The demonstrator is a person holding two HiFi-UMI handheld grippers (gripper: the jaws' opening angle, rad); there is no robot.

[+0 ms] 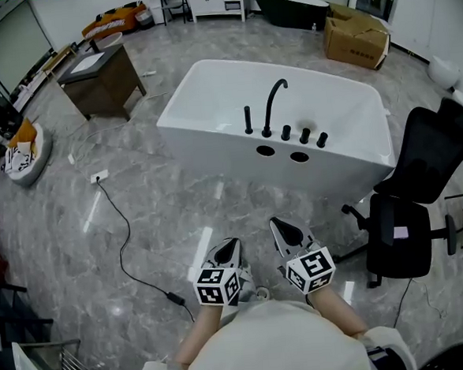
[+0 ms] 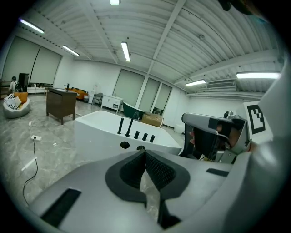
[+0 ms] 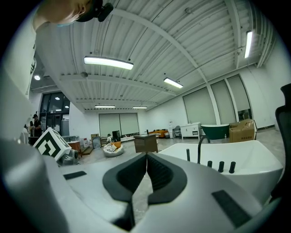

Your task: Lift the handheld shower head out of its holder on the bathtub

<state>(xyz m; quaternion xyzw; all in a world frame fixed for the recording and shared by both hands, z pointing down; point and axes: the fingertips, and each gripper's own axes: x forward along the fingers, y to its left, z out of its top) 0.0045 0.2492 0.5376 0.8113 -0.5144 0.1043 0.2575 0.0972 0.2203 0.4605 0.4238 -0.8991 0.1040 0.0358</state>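
A white bathtub [image 1: 211, 118] stands on the grey floor ahead of me. On its near rim a slim black handheld shower head [image 1: 247, 120] stands upright in its holder, left of the curved black faucet [image 1: 274, 100] and three black knobs [image 1: 304, 136]. The shower head [image 2: 121, 125] also shows in the left gripper view, and the shower head [image 3: 188, 154] in the right gripper view. My left gripper [image 1: 229, 244] and right gripper [image 1: 279, 226] hover side by side well short of the tub. Both are shut with nothing between the jaws, as seen at the left gripper [image 2: 145, 153] and the right gripper [image 3: 146, 155].
A black office chair [image 1: 415, 207] stands right of the tub. A brown cabinet [image 1: 101, 78] is at the left back, a cardboard box [image 1: 356, 41] and a dark tub [image 1: 290, 6] behind. A black cable [image 1: 122, 227] trails across the floor on my left.
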